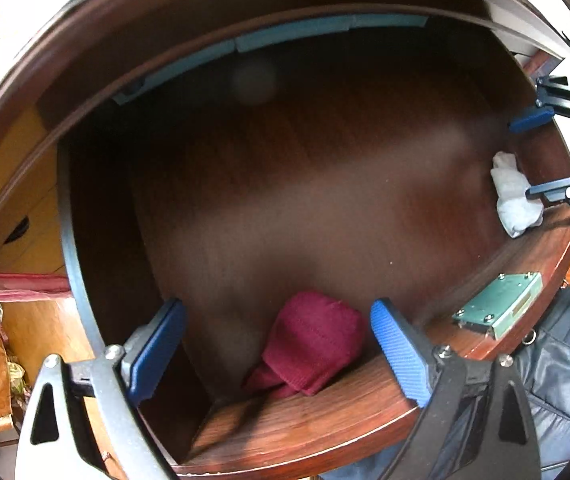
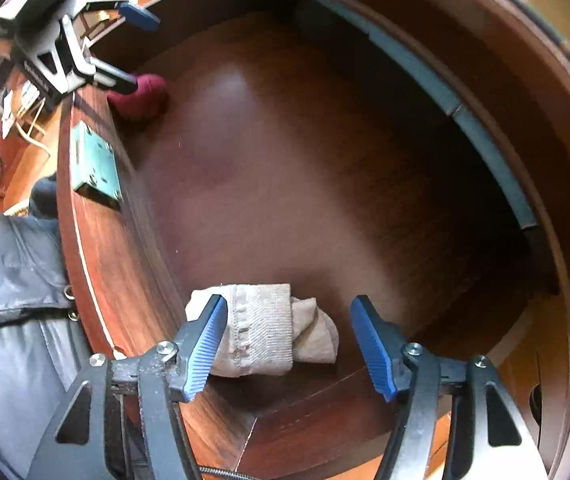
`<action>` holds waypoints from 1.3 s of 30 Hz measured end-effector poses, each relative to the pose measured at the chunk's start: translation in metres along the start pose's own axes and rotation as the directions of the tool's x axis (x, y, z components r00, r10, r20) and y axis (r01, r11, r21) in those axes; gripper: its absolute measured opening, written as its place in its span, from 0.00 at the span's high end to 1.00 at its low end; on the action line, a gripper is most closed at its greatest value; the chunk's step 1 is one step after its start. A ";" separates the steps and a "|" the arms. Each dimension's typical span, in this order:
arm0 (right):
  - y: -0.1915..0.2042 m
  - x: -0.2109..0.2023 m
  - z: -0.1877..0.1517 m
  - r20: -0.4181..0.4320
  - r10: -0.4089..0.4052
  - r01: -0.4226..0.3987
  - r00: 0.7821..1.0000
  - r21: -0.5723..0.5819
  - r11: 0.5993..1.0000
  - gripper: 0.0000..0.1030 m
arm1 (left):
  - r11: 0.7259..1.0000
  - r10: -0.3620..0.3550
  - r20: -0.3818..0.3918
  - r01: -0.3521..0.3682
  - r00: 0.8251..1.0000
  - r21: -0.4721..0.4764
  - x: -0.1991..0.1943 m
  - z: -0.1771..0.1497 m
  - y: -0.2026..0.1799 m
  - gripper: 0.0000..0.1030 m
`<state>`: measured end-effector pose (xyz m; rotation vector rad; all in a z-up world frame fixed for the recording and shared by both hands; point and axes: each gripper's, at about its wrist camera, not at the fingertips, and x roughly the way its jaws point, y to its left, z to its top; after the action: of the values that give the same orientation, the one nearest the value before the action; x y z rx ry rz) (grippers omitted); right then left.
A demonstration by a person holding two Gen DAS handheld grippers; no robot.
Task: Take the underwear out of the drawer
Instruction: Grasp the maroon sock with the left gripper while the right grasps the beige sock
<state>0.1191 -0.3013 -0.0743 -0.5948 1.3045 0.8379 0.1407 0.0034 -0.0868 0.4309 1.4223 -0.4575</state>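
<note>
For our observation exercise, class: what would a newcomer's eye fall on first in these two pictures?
Two small bundles in an otherwise bare dark wooden drawer stand out: a rolled maroon garment by the front wall, between the open blue pads of the left gripper, and a folded beige garment by the same wall, between the open pads of the right gripper. A pale green lock plate sits on the drawer front.

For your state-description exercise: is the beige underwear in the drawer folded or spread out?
Folded: the beige underwear lies as a compact bundle with its waistband wrapped around it, on the drawer floor.
</note>
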 end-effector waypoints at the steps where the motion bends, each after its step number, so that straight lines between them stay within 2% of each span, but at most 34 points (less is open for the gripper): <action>1: -0.001 0.003 0.001 -0.010 0.013 -0.013 1.000 0.000 1.000 0.39 | 1.000 -0.017 -0.016 0.017 1.000 -0.001 0.002 0.001 0.002 0.08; 3: -0.002 0.007 0.003 -0.026 0.039 -0.038 0.999 0.003 0.999 0.39 | 0.998 -0.063 -0.059 0.062 0.996 -0.009 0.007 0.004 0.005 0.08; 6: -0.006 0.009 0.007 -0.051 0.056 -0.056 0.997 0.007 0.998 0.39 | 0.997 -0.083 -0.104 0.081 0.991 -0.021 0.017 0.006 0.009 0.08; 8: -0.007 0.012 0.008 -0.068 0.068 -0.068 0.995 0.007 0.998 0.39 | 0.998 -0.057 -0.119 0.058 0.991 -0.002 0.022 0.006 0.007 0.08; 10: -0.015 0.014 0.017 -0.097 0.094 -0.094 0.991 0.013 0.996 0.39 | 0.998 -0.066 -0.126 0.067 0.990 -0.003 0.023 0.007 0.006 0.08; 16: -0.018 0.022 0.028 -0.151 0.101 -0.104 0.983 -0.015 0.994 0.39 | 0.998 -0.053 -0.153 0.058 0.987 0.027 0.031 0.019 0.005 0.07; 22: -0.027 0.037 0.033 -0.191 0.176 -0.177 0.966 0.015 0.984 0.39 | 0.996 -0.068 -0.173 0.076 0.983 0.040 0.038 0.034 -0.007 0.07; 25: -0.033 0.044 0.035 -0.202 0.193 -0.193 0.960 0.021 0.981 0.40 | 0.995 -0.079 -0.158 0.088 0.984 0.053 0.031 0.036 -0.010 0.22; 27: -0.035 0.049 0.034 -0.197 0.220 -0.219 0.955 0.028 0.975 0.50 | 0.995 -0.058 -0.160 0.070 0.985 0.071 0.034 0.033 -0.010 0.48; 28: -0.035 0.049 0.034 -0.193 0.228 -0.227 0.954 0.028 0.974 0.54 | 0.994 -0.056 -0.174 0.071 0.983 0.081 0.037 0.032 -0.012 0.52; 29: -0.036 0.047 0.034 -0.188 0.227 -0.226 0.956 0.027 0.974 0.55 | 0.994 -0.064 -0.180 0.079 0.981 0.076 0.038 0.029 -0.011 0.55; 32: -0.037 0.045 0.032 -0.168 0.229 -0.228 0.959 0.025 0.973 0.58 | 0.994 -0.068 -0.189 0.083 0.980 0.069 0.043 0.031 -0.011 0.54; 36: -0.038 0.040 0.030 -0.142 0.208 -0.206 0.968 0.031 0.978 0.62 | 0.996 -0.070 -0.197 0.081 0.978 0.049 0.052 0.034 -0.008 0.48; 39: -0.032 0.037 0.025 -0.102 0.181 -0.178 0.978 0.035 0.983 0.72 | 0.996 -0.028 -0.174 0.043 0.984 0.082 0.061 0.023 -0.008 0.59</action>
<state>0.1617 -0.2928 -0.1087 -0.5115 1.4788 0.9462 0.1615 -0.0189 -0.1449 0.5245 1.5839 -0.5214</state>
